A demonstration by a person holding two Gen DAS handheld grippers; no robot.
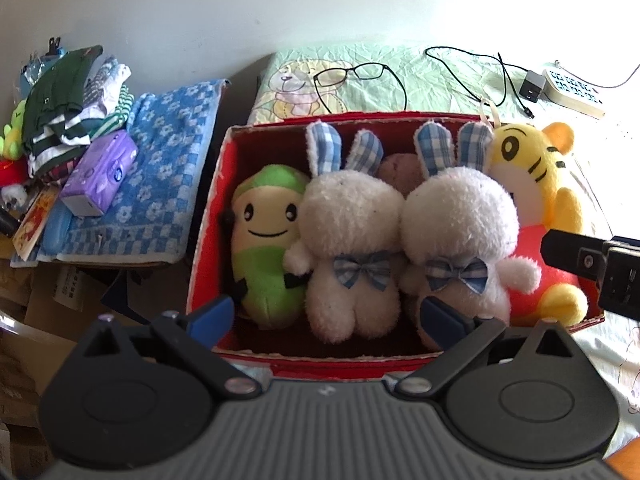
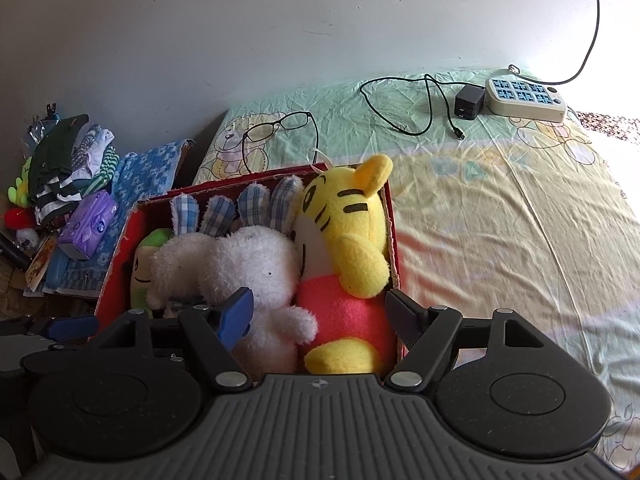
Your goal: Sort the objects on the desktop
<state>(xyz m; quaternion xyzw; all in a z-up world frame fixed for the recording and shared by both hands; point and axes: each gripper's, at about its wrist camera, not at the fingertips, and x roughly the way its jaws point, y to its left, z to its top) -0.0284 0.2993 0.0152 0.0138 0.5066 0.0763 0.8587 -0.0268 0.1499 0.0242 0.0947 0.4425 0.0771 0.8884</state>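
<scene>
Both tongs, left (image 1: 326, 314) and right (image 2: 318, 314), hover spread wide and empty above the red cardboard box (image 1: 208, 216) packed with plush toys (image 1: 348, 220).

Hardly any writing can be read here. The sheet (image 2: 500, 208) on the bed carries pale printed capitals beside its cartoon bears, but they are too faded to spell out with certainty. The purple tissue pack (image 1: 100, 174) bears a round blue logo whose lettering is too small to read, and the cardboard cartons (image 1: 68, 284) at the lower left of the left wrist view show printed lines too blurred to make out.
</scene>
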